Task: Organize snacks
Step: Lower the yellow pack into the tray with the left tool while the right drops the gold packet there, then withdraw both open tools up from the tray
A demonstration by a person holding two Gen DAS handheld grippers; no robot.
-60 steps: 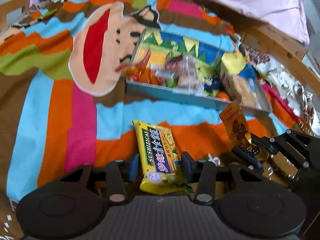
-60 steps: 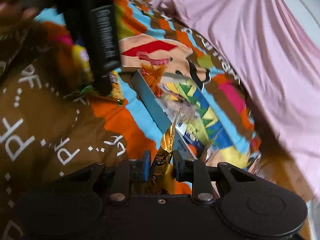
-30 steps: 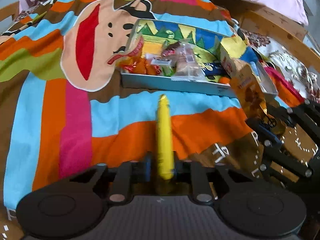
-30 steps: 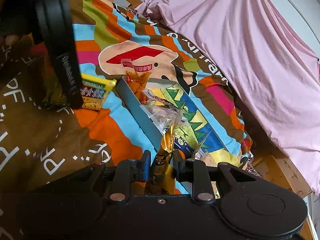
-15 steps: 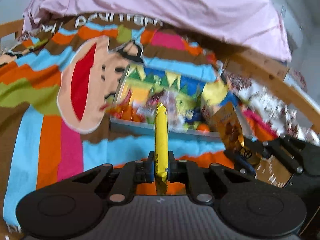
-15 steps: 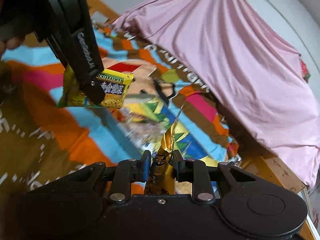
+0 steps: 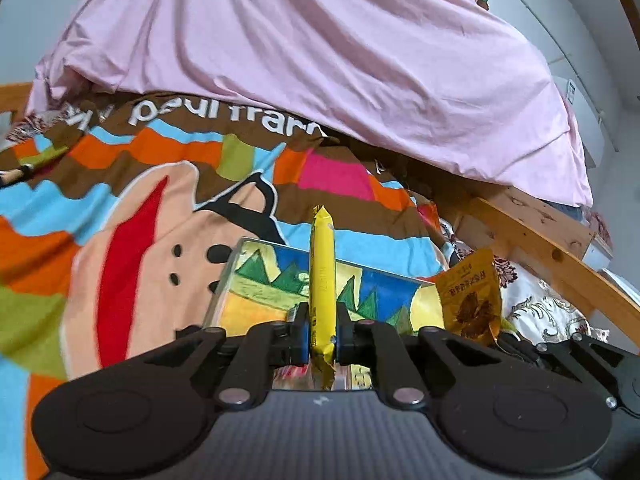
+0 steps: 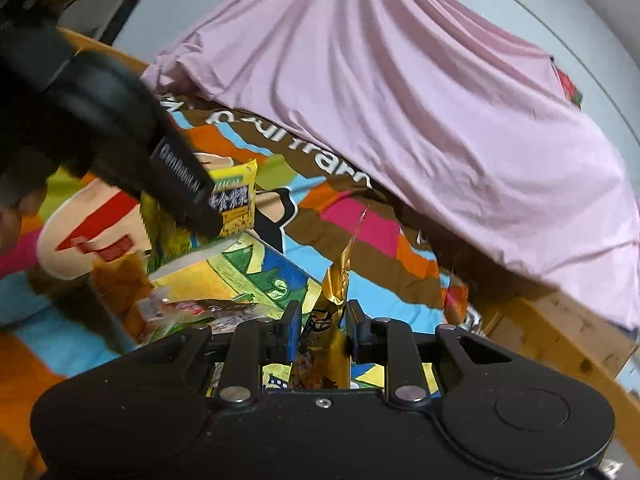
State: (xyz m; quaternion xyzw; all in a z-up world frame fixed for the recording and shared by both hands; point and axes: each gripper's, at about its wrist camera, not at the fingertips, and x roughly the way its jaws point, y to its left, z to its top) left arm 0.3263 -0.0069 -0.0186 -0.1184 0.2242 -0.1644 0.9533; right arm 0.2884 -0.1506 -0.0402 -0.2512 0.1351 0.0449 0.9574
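Clamped jaws of the left gripper (image 7: 322, 336) pinch a flat yellow foil snack packet (image 7: 322, 280) edge-on at centre frame, above the shallow colourful tray (image 7: 256, 276); the right gripper (image 8: 320, 336) grips a crinkly gold pouch (image 8: 334, 300). Both look light and crushable, best held by their seams. Below lie a striped cartoon bedspread (image 7: 120, 216) and, at the top of the frame, a pink sheet (image 7: 320, 60).

Bed under a striped cartoon blanket (image 7: 120, 208), pink sheet (image 7: 320, 60) heaped at 12 o'clock, wooden bed rail (image 7: 540, 240) at 3, pale wall (image 7: 24, 20) behind.
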